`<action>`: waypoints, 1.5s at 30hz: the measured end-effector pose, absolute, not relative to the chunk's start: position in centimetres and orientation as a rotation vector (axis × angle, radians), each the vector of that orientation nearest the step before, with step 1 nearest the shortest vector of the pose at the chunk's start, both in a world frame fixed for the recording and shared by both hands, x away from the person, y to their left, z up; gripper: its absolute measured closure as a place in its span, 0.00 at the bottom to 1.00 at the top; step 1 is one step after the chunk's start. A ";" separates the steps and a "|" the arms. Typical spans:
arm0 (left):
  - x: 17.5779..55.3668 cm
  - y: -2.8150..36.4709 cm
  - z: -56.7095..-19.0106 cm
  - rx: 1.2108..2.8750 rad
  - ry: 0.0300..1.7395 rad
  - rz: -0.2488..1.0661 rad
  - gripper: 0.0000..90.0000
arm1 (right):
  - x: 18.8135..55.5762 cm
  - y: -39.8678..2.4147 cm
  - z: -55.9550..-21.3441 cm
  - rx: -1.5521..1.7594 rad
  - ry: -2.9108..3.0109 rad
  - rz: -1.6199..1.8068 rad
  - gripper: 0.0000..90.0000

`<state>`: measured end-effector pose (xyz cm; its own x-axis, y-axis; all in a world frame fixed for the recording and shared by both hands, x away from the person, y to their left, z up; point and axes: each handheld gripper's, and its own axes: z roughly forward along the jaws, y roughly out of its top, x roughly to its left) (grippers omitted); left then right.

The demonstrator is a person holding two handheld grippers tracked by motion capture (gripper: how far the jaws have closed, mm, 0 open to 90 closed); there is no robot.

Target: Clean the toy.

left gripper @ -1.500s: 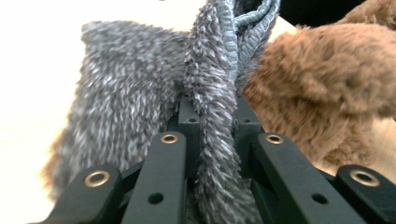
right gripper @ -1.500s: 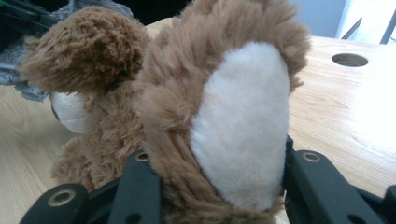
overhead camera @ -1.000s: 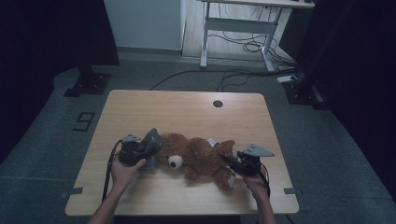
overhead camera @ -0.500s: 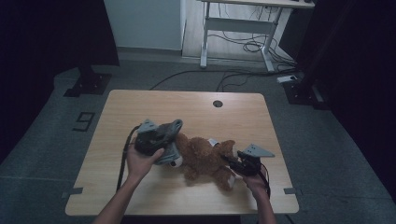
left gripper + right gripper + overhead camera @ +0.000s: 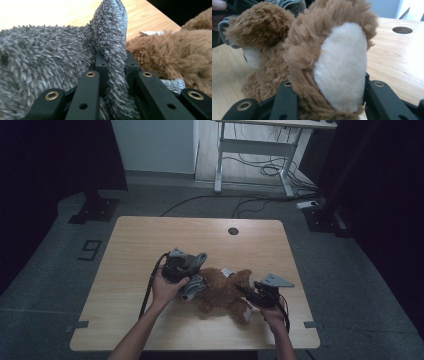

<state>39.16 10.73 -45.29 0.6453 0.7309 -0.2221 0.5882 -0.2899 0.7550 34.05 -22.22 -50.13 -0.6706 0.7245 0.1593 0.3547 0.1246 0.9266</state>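
On the pale wooden table [image 5: 150, 245], my right tool [image 5: 254, 296] clamps the brown plush teddy bear's [image 5: 222, 292] foot to anchor it while my left tool [image 5: 192, 282] pinches its fuzzy grey cloth garment [image 5: 45, 62] to pull it.

A: So what's the left gripper [image 5: 113, 75] got there?

B: A fold of fuzzy grey fabric [image 5: 110, 32], pinched right between its two black jaws. The fold stands up like a ridge and runs away from the camera, and the rest of the grey stuff bunches up over the whole left side of the frame.

A: And the brown thing?

B: That's a brown plush toy [image 5: 172, 55], lying just right of the jaws and touching the grey fabric. There's a little white tag [image 5: 152, 32] on top of it.

A: Anything underneath?

B: A light wooden table [image 5: 50, 12] shows behind, with its edge cutting across the upper right.
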 end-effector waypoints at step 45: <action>42.6 10.6 -42.8 2.085 1.041 0.253 0.86 | 34.3 -22.7 -50.2 1.094 2.055 1.546 0.66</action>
<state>42.57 10.57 -42.83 0.6453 0.7480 -0.1550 0.5936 -0.3633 0.7181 34.28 -22.66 -50.24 -0.6434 0.7464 0.1702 0.3704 0.1089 0.9225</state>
